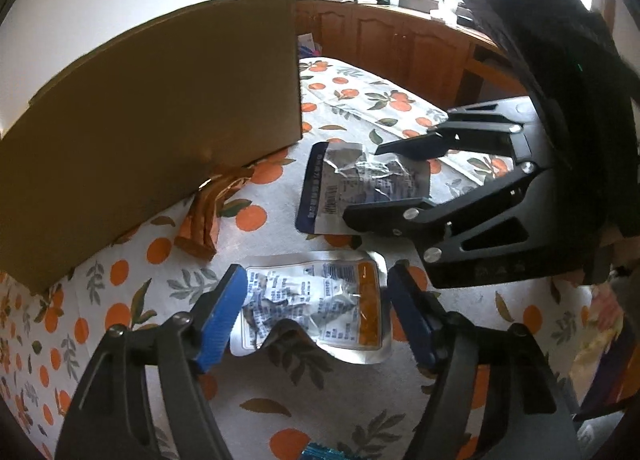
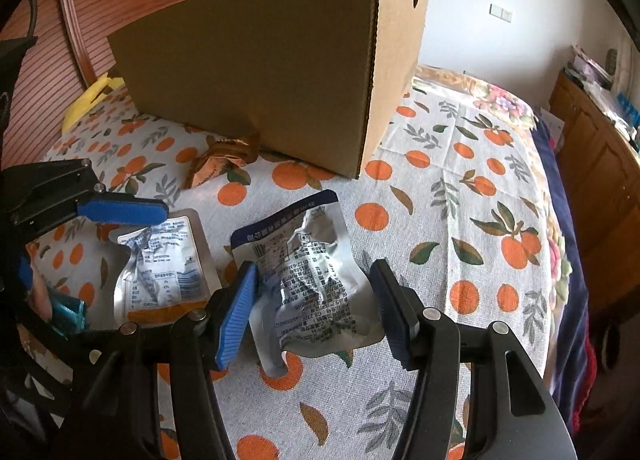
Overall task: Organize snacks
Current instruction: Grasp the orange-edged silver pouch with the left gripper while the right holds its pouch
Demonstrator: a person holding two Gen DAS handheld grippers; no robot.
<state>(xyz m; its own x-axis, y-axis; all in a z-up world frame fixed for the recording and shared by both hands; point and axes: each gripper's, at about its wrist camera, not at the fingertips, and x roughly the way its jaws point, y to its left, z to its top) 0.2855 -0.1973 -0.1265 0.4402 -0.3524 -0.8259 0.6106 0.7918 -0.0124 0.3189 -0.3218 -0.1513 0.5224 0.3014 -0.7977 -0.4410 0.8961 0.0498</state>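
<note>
A silver pouch with an orange stripe [image 1: 320, 308] lies flat on the orange-print cloth [image 1: 280, 400]. My left gripper [image 1: 316, 300] stands open around it, blue pads on either side and not pressing. A silver pouch with a navy edge [image 2: 308, 268] lies beside it, between the fingers of my right gripper [image 2: 316, 292], which is open too; a gap shows at its right pad. In the left wrist view the right gripper [image 1: 362, 183] hovers over that navy-edged pouch [image 1: 360, 179]. A blue finger of the left gripper [image 2: 120, 209] reaches over the orange-striped pouch [image 2: 160, 268].
A tall cardboard box [image 1: 160, 131] [image 2: 260, 79] stands behind the pouches. A brown-orange snack wrapper [image 1: 204, 219] [image 2: 224, 163] lies at its foot. A teal wrapped item [image 2: 68, 312] sits at the near left, something yellow [image 2: 92, 95] at the back left. Wooden cabinets [image 1: 400, 39] line the wall.
</note>
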